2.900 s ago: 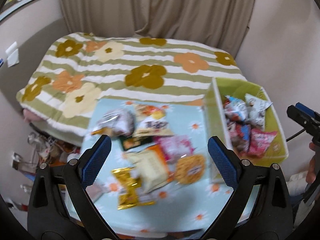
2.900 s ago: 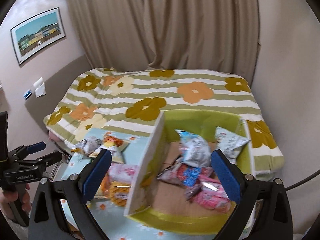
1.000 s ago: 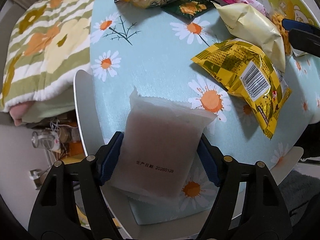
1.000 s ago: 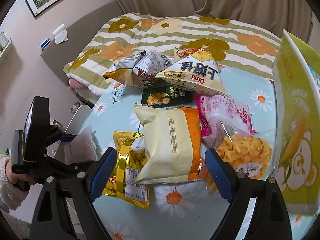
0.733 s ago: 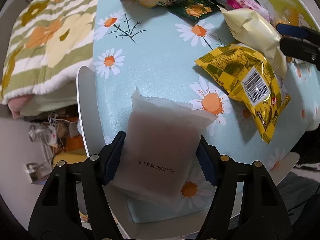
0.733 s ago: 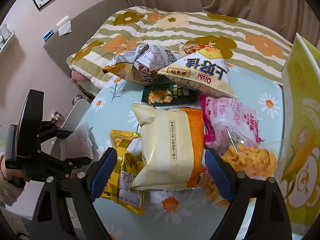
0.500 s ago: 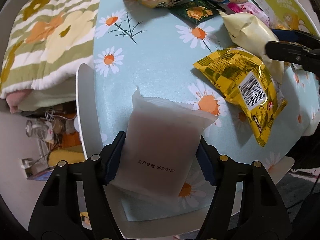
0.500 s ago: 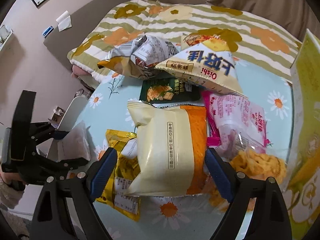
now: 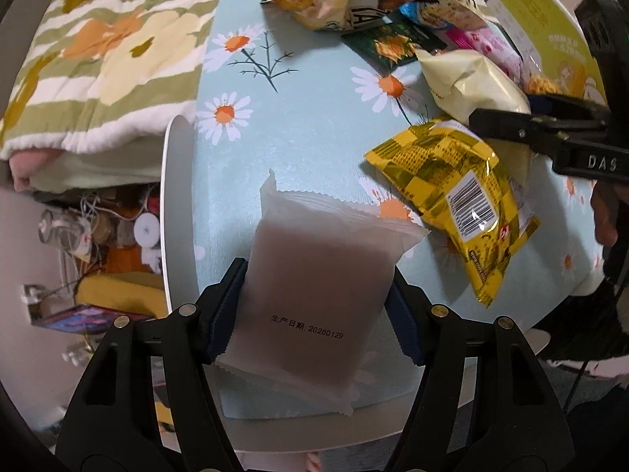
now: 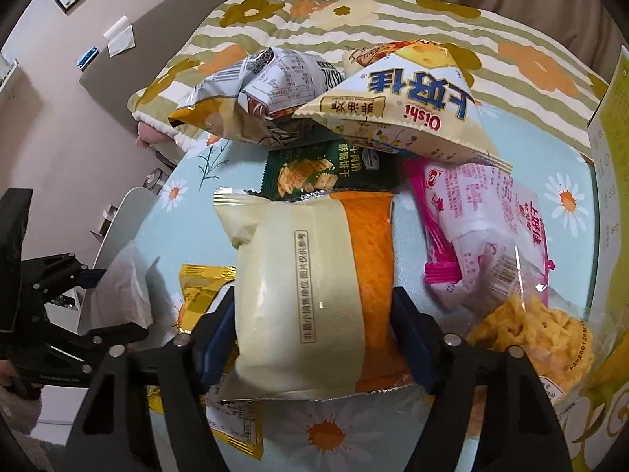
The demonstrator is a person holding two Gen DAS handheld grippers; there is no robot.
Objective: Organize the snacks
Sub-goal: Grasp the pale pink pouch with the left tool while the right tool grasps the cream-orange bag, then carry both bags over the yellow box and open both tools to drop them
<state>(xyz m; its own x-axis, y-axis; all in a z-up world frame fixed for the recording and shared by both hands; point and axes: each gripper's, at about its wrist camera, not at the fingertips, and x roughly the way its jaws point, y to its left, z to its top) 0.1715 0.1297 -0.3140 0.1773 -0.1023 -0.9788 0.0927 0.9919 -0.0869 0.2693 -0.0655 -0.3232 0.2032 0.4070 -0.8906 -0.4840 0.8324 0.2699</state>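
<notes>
While the left gripper (image 9: pixel 316 308) is clamping a frosted white pouch (image 9: pixel 318 295) by its two side edges above the near rim of the daisy-print table (image 9: pixel 306 126), a bed with a flowered striped quilt (image 9: pixel 98 51) is lying beyond the table's left side. Moving rightward, a yellow checked packet (image 9: pixel 460 192) is resting just beside the pouch, partly under a cream and orange bag (image 10: pixel 314 295). The right gripper (image 10: pixel 314 334) has just been closing, and its blue pads are now pressing both sides of that bag. Further right, a pink packet (image 10: pixel 483 228) is lying above a clear bag of orange twists (image 10: pixel 523 334), with the yellow-green box (image 10: pixel 613 157) standing at the far right edge.
</notes>
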